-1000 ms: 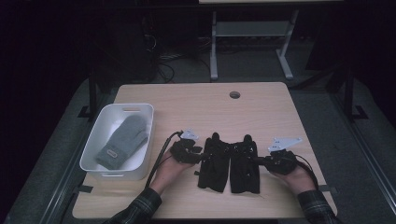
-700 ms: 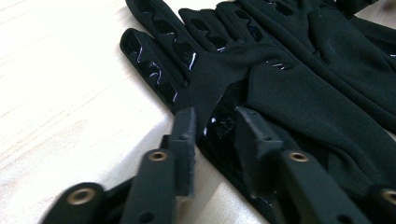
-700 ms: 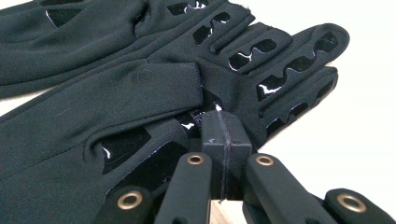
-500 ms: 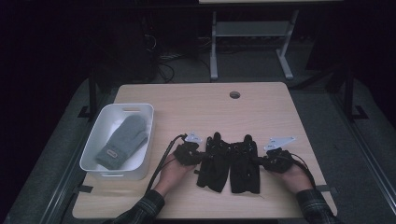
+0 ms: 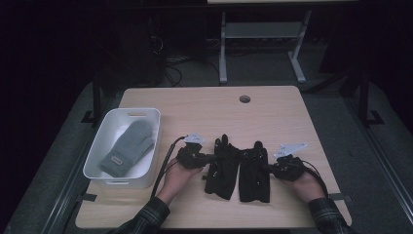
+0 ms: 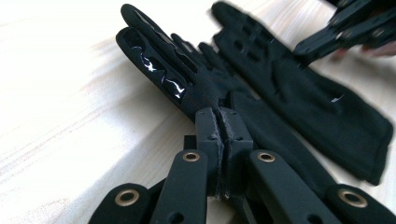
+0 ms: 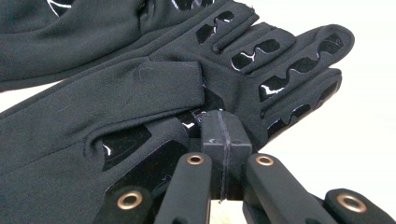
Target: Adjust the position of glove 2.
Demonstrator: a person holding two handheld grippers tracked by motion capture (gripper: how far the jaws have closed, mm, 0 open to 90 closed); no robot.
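The left tool (image 5: 207, 158) has just snapped shut on the left black glove (image 5: 222, 168), and the right tool (image 5: 269, 167) pinches the right black glove (image 5: 254, 173), both lying on the bench (image 5: 195, 105), so they look ready to lift.

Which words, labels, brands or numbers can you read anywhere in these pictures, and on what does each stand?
None can be read.
Small patch on the grey mitten in the white bin: too small and blurred to read.
The two black gloves: glossy grip marks, no lettering.
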